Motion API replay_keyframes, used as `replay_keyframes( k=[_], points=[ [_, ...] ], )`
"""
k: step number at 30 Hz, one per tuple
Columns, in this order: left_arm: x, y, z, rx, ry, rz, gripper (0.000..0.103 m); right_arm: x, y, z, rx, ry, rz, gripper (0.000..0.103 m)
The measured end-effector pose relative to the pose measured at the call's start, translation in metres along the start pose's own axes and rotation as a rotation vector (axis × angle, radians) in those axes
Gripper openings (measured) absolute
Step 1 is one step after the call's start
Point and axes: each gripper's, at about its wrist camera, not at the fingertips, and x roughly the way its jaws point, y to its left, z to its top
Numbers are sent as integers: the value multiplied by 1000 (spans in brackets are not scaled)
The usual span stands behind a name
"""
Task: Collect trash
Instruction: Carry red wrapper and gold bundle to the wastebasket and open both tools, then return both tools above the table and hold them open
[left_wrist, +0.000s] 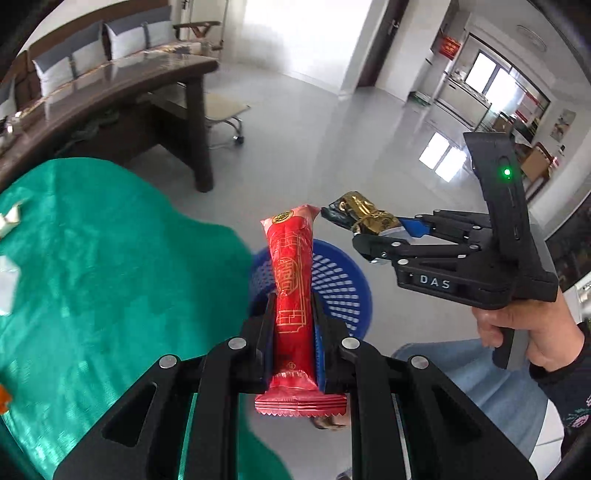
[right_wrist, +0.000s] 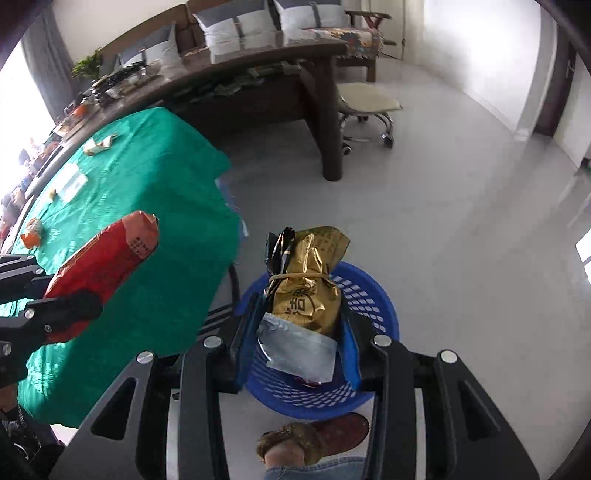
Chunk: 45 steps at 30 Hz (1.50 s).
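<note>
My left gripper (left_wrist: 293, 306) is shut on a long red snack wrapper (left_wrist: 293, 291) and holds it above the blue plastic basket (left_wrist: 341, 284). The same wrapper shows at the left of the right wrist view (right_wrist: 107, 266). My right gripper (right_wrist: 295, 317) is shut on a gold and black crumpled bag (right_wrist: 306, 291) over the blue basket (right_wrist: 373, 295). It also shows in the left wrist view (left_wrist: 384, 230), holding the gold bag (left_wrist: 364, 212) beside the red wrapper. A silver wrapper (right_wrist: 299, 350) lies in the basket.
A table with a green cloth (right_wrist: 147, 206) stands left of the basket, with scraps on it: a cream wrapper (right_wrist: 98, 144), a white packet (right_wrist: 72, 182), an orange piece (right_wrist: 33, 232). A dark wooden desk (right_wrist: 280, 66) and a stool (right_wrist: 367, 103) stand behind. My foot (right_wrist: 317, 439) is below the basket.
</note>
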Motion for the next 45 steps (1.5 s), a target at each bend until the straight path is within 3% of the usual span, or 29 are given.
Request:
replay_keyframes(
  k=[4,13,14,15,16,17,18,22,24,26,29,35,45],
  points=[
    [38,-12,11,7,41,-17,16,17,-28,-7,50,35,-7,38],
    [105,-16,16,7,106,-33,17,35,-48,-14,77,72,8,40],
    [110,-16,17,11,109,-37,18,37,-50,-14,72,73,14,50],
    [115,-17,18,15,111,-45,22,39,-50,-14,69,72,15,64],
    [120,-16,20,19,106,-44,30,38,-51,-13,69,66,3,66],
    [122,-16,21,19,101,-32,53,37,-52,-13,71,57,0,67],
    [121,-15,21,15,86,-16,69,34,-53,-13,74,48,2,67],
    [103,-6,24,-15,21,10,81,25,-55,-11,80,7,-20,69],
    [84,-1,24,-21,-36,40,91,19,-54,-11,80,-17,-33,80],
    [59,3,19,-26,-92,69,94,11,-49,-9,73,-53,-58,86],
    [24,11,9,-50,-142,85,96,3,-37,-4,54,-97,-80,88],
    [-29,36,-33,-103,-159,188,97,-13,4,3,8,-184,-81,89],
    [-110,121,-125,-231,-143,426,97,-17,134,13,-170,-257,69,90]
  ],
)
